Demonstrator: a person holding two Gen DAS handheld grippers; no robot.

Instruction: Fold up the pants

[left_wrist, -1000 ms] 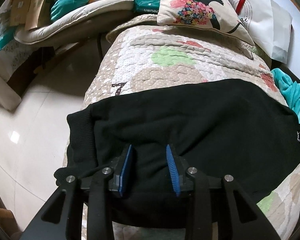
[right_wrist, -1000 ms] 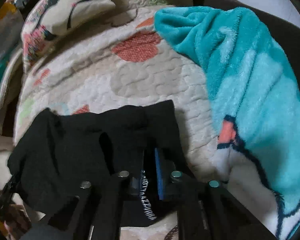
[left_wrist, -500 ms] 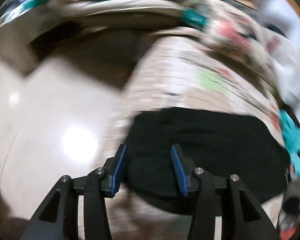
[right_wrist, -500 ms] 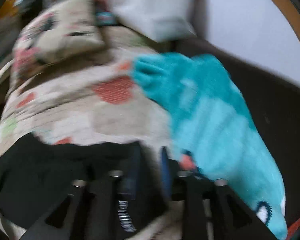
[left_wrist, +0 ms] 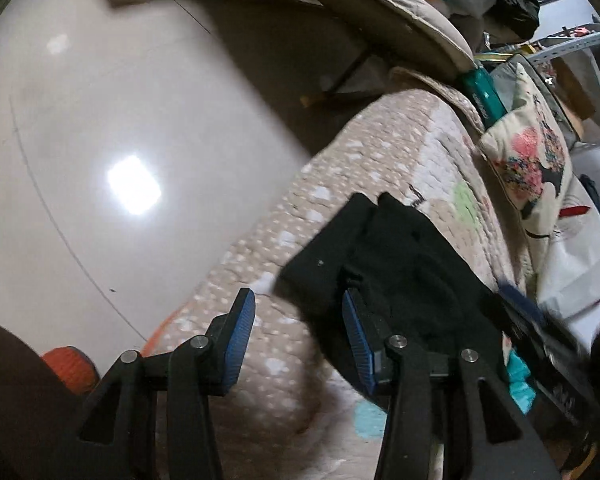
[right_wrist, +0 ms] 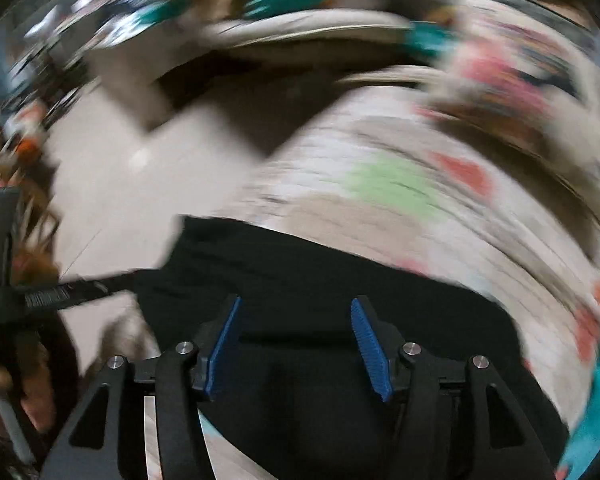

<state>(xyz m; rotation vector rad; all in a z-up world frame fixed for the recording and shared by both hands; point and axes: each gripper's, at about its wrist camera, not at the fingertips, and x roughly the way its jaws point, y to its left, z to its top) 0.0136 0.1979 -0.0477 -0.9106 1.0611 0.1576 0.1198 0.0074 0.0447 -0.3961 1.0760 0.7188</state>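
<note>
Moved: we see both grippers swung off their earlier grips; black pants [left_wrist: 404,264] now folded smaller.
Left gripper [left_wrist: 298,338]: jaws apart, empty, at the pants' 8 o'clock edge.
Right gripper [right_wrist: 296,346]: jaws just opened wide, hovering above the pants [right_wrist: 340,280], gripping nothing.
Pants: on quilted bed cover [left_wrist: 380,152].

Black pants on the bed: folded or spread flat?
Folded. The black pants lie as a compact bundle on the quilt, layered edges showing.
</note>
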